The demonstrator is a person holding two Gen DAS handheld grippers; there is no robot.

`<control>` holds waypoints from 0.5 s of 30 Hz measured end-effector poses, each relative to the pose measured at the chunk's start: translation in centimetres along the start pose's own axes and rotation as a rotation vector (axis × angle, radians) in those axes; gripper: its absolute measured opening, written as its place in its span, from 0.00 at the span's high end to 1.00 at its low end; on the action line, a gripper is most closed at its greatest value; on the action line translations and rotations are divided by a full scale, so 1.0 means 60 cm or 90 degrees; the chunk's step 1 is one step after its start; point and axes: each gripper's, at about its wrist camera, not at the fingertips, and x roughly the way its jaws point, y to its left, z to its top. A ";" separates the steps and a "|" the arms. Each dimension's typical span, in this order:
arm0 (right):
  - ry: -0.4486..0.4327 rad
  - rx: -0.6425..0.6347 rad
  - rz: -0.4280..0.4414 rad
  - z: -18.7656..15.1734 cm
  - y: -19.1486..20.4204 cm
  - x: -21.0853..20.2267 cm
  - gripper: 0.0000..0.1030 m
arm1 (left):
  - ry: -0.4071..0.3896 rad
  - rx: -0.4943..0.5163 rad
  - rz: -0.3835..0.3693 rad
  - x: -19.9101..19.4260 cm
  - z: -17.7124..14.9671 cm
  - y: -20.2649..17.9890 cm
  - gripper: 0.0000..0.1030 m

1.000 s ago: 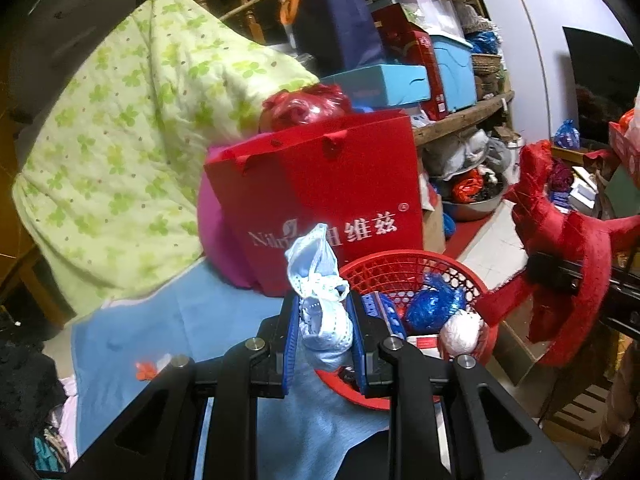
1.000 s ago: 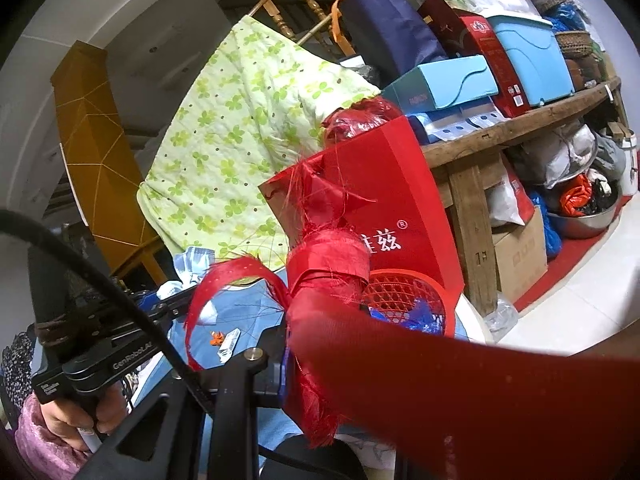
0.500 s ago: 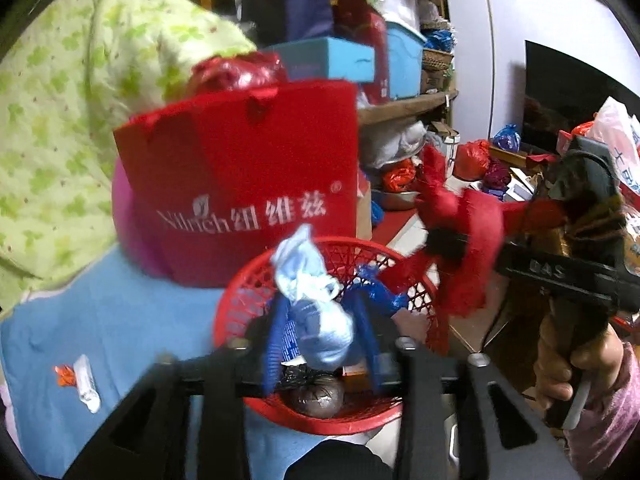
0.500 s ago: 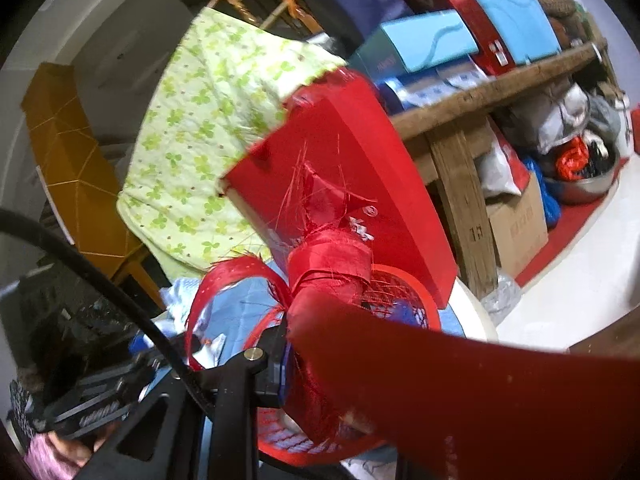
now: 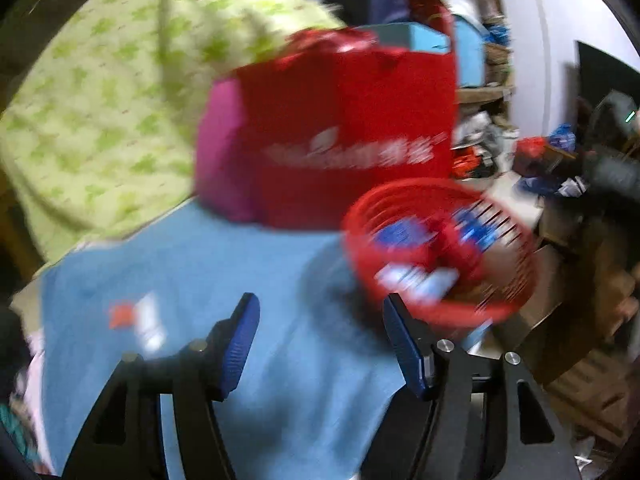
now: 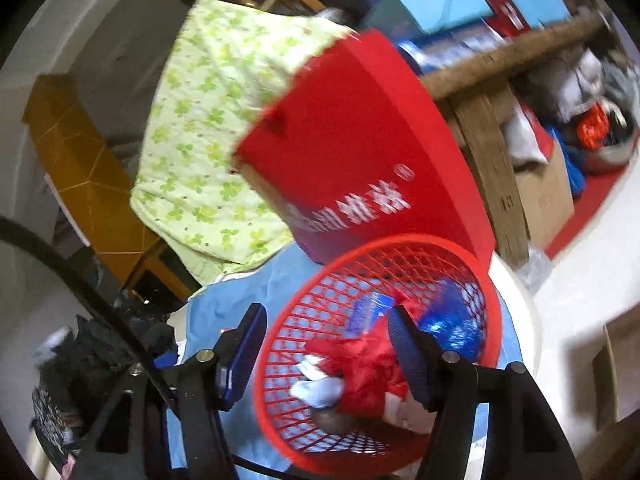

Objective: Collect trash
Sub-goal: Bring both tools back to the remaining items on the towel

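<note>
Left gripper (image 5: 320, 320): its 2 blue-padded fingers are spread wide with nothing between them, above the blue cloth (image 5: 224, 264); this view is motion-blurred.
Scraps on cloth: an orange scrap (image 5: 120, 315) and a white wrapper (image 5: 149, 326) lie side by side on the cloth, left of the left gripper's fingers.
Green quilt (image 5: 104, 120): a clover-print quilt draped behind the cloth, on the left.
Red bag (image 5: 352, 136): a paper bag with white lettering stands on the cloth, just behind the basket.
Red basket (image 6: 472, 280): a mesh basket at the cloth's right edge, holding a red plastic wad (image 6: 368, 368), a pale blue bundle (image 6: 320, 390) and blue wrappers (image 6: 444, 326).
Right gripper (image 6: 326, 338): its 2 fingers are spread apart and hold nothing, poised over the basket's near rim, the right finger in front of the red wad.
</note>
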 end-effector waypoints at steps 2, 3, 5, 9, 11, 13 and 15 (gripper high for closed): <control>-0.018 -0.024 0.027 0.005 0.036 -0.019 0.35 | 0.018 -0.034 0.032 -0.012 -0.039 0.045 0.37; -0.026 -0.037 0.039 0.006 0.055 -0.025 0.35 | 0.026 -0.054 0.046 -0.017 -0.056 0.068 0.37; -0.039 -0.063 0.060 0.009 0.097 -0.031 0.35 | 0.043 -0.103 0.084 -0.030 -0.096 0.122 0.37; -0.050 -0.121 0.121 -0.002 0.193 -0.026 0.33 | 0.063 -0.200 0.179 -0.063 -0.166 0.226 0.37; -0.038 -0.158 0.139 -0.018 0.247 -0.004 0.28 | 0.065 -0.233 0.215 -0.076 -0.188 0.262 0.37; -0.008 -0.189 0.147 -0.038 0.290 0.032 0.28 | 0.063 -0.255 0.239 -0.085 -0.206 0.289 0.37; 0.026 -0.211 0.147 -0.058 0.323 0.071 0.28 | 0.062 -0.270 0.257 -0.094 -0.225 0.309 0.37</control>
